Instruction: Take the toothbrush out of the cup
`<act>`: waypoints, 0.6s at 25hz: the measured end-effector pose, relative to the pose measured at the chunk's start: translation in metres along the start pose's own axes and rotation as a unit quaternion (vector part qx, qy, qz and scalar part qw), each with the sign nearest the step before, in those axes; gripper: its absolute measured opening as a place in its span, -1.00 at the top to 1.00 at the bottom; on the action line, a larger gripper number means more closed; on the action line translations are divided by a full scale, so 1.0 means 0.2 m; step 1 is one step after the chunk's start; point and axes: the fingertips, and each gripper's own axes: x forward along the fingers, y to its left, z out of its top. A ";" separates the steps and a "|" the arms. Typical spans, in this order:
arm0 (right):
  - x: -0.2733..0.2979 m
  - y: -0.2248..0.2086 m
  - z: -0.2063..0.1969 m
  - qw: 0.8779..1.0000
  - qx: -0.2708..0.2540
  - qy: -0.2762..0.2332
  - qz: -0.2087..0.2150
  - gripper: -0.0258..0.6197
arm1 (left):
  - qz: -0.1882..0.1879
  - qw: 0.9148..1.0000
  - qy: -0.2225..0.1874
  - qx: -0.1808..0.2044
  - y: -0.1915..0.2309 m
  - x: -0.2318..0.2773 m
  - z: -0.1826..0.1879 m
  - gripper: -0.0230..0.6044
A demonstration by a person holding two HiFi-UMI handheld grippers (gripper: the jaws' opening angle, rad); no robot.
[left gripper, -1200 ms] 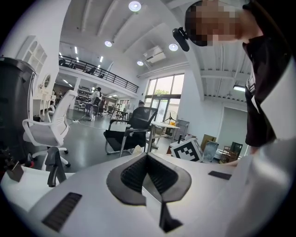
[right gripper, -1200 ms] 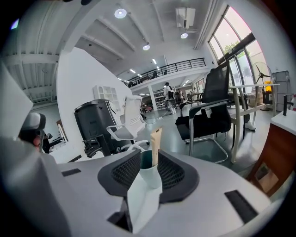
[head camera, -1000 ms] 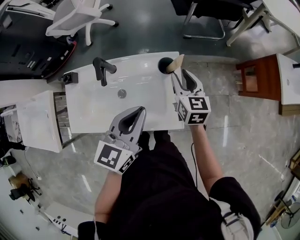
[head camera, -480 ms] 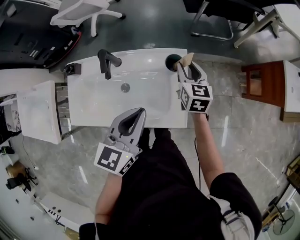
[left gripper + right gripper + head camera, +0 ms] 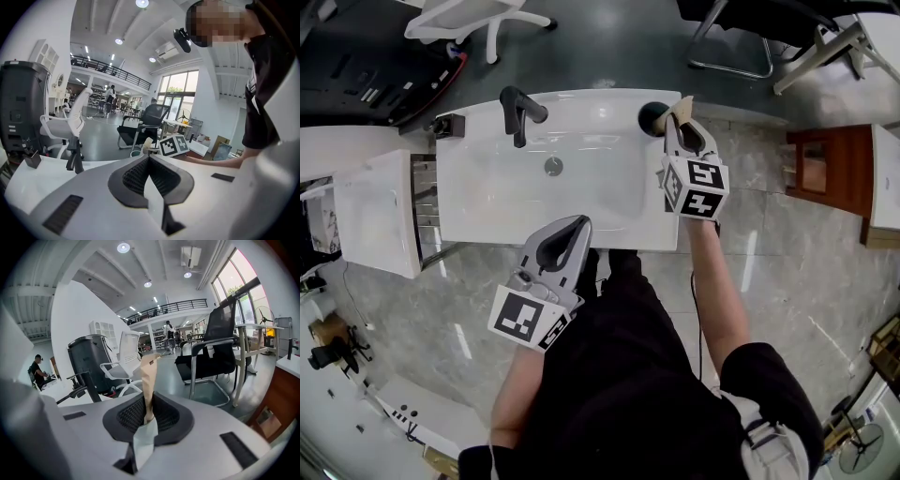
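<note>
A dark cup (image 5: 651, 116) stands on the back right corner of the white washbasin (image 5: 487, 202). A toothbrush in a tan paper wrapper (image 5: 681, 106) sticks up out of it. My right gripper (image 5: 677, 120) reaches over the cup and its jaws are closing, with the wrapped toothbrush (image 5: 149, 376) pinched upright between the pads. The cup itself is hidden in the right gripper view, below the right gripper (image 5: 148, 414). My left gripper (image 5: 580, 221) hovers at the basin's front edge, shut and empty; in its own view the left gripper (image 5: 149, 158) has its tips together.
A black faucet (image 5: 521, 108) and a drain (image 5: 553, 166) sit at the back of the basin. A white cabinet (image 5: 377, 225) stands left of it, a wooden stand (image 5: 825, 169) to the right. Office chairs (image 5: 478, 17) are beyond the basin.
The right gripper moved forward over the cup and its jaws went from open around the toothbrush to pinching it. The left gripper stayed at the front edge.
</note>
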 end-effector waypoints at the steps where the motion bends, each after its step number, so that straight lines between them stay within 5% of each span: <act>1: 0.00 0.00 0.00 1.000 -0.001 -0.001 -0.002 0.77 | 0.000 1.000 0.001 -0.001 0.00 -0.01 -0.01 0.88; 15: -0.05 0.03 0.12 0.999 -0.001 -0.034 -0.012 0.77 | 0.003 1.000 -0.008 -0.005 0.07 -0.09 -0.01 0.88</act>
